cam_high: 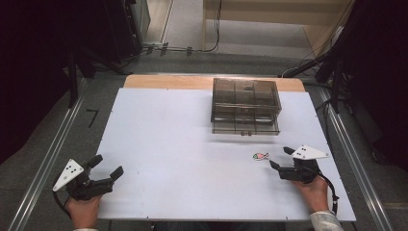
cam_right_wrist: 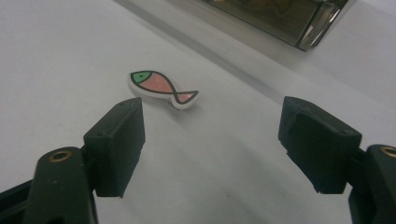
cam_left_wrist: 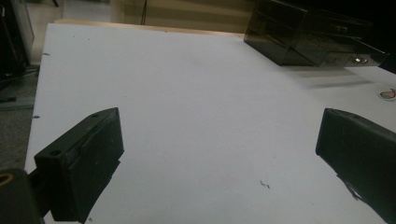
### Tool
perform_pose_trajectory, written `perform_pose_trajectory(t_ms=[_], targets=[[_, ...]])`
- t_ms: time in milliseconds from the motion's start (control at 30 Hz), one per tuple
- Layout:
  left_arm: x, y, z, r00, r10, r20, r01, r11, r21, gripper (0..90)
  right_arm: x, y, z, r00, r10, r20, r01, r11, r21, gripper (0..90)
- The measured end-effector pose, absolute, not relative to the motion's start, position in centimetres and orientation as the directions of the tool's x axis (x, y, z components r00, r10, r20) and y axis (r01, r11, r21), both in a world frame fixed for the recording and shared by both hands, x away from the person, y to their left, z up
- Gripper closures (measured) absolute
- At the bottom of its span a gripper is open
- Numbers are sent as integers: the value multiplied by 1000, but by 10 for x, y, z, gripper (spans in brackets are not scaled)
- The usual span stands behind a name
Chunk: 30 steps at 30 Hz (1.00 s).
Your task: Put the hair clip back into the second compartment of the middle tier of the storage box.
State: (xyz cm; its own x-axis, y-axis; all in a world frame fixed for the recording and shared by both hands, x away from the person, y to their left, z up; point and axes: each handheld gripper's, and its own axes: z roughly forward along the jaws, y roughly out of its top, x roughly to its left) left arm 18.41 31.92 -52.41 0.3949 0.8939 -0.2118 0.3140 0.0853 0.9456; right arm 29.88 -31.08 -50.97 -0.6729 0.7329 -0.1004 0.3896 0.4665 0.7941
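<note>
The right tongs (cam_right_wrist: 212, 140) are hovering spread wide just short of the fish piece (cam_right_wrist: 161, 87) lying flat on the worktop (cam_high: 183, 159). Best move: nudging forward, straddling its narrow body, then pinching low. The left tongs (cam_high: 107, 167) are idling, spread, well apart.

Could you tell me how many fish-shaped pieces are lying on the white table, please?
1: the fish piece lies just ahead of the open right gripper; the smoky drawer box might hide others.
</note>
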Motion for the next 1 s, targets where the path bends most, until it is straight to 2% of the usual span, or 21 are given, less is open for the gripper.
perform_pose_trajectory(t_ms=[800, 1000], targets=[[184, 319, -524, 394, 894, -212, 316, 84, 945, 13, 306, -296, -512, -707, 698, -117, 378, 512, 772, 233], [184, 319, -524, 394, 894, -212, 316, 85, 945, 13, 308, -289, -514, -720, 684, -119, 372, 525, 765, 268]])
